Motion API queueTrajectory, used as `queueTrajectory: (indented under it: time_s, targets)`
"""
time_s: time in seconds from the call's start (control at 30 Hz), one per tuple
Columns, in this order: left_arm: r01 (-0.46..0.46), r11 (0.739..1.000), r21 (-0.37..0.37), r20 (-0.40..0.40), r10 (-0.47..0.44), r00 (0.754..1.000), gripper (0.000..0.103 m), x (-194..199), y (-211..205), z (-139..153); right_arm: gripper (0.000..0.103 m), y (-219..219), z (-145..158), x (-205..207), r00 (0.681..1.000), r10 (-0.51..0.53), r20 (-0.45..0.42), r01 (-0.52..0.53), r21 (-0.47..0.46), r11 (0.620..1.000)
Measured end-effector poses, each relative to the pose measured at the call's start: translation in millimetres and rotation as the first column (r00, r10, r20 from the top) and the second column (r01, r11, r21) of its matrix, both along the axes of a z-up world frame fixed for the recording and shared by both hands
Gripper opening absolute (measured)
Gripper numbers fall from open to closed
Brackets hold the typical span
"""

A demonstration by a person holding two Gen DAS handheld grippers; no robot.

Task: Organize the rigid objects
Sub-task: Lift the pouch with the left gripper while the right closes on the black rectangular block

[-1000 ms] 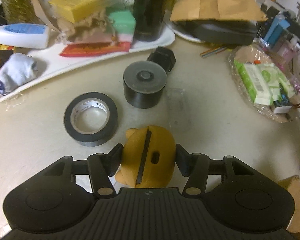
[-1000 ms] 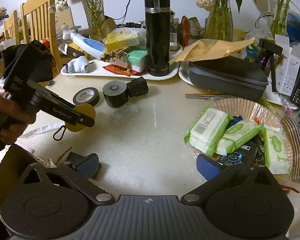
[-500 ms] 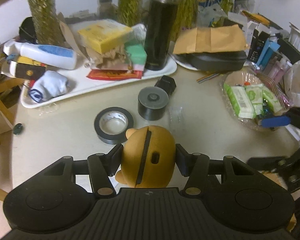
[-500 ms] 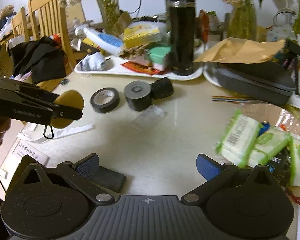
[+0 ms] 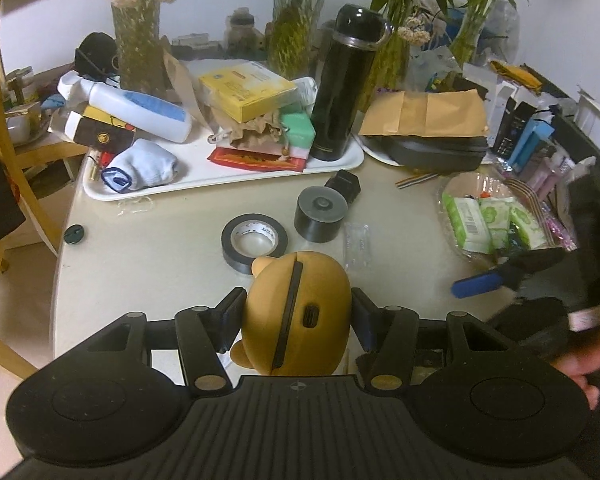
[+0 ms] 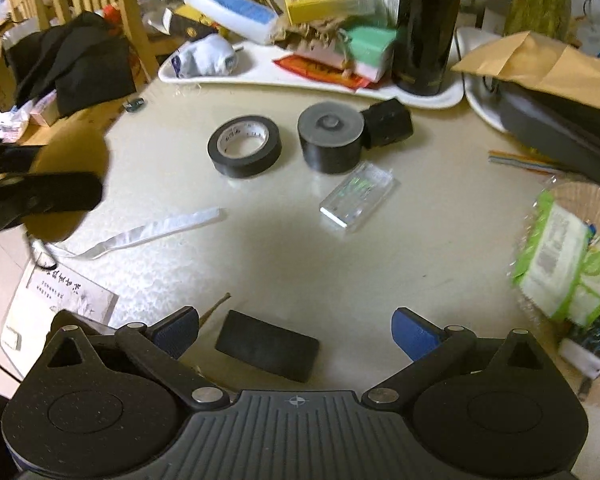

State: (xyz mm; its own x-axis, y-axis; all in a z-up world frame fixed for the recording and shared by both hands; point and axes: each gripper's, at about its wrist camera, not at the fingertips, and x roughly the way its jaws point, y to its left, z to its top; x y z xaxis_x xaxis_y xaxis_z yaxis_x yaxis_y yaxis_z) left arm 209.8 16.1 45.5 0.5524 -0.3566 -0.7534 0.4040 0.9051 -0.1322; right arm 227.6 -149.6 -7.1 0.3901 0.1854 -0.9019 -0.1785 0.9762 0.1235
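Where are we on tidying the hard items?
Nothing clearly looks finished. In hand: the left gripper holds the orange bear-shaped case lifted off the table. The right gripper is open, empty. Left out: black tape roll, dark cylinder, clear plastic box, flat black block.

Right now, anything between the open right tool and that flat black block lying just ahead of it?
Nothing visible. The flat black block lies on bare table between the right tool's open fingers, with only a thin stick beside the left finger.
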Motion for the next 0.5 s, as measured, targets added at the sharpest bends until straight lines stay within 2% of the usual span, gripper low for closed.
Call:
queueTrajectory:
  time_s: [0.1,0.2,0.3,0.5]
  targets:
    - [-0.003,1.000,-0.010,0.005,0.003,1.000,0.054,-6.4,6.9,2.6,0.101,10.5,-8.5,6.6,0.999,-0.021,-0.050,0.021,-0.006,1.000]
    - [-0.003,1.000,-0.021,0.009,0.003,1.000,0.054,-13.5,14.4,4.6,0.094,18.0,-17.6,13.9,0.994,-0.052,-0.096,0.049,-0.032,0.998]
    - [-0.001,1.000,-0.026,0.019,0.001,1.000,0.054,-20.7,21.3,7.3,0.094,24.3,-24.1,19.8,0.990,-0.074,-0.124,0.067,-0.062,0.996]
    - [-0.011,0.999,-0.035,0.027,0.012,1.000,0.054,-29.5,33.3,9.8,0.078,35.8,-36.4,24.7,0.979,-0.110,-0.174,0.091,-0.111,0.990]
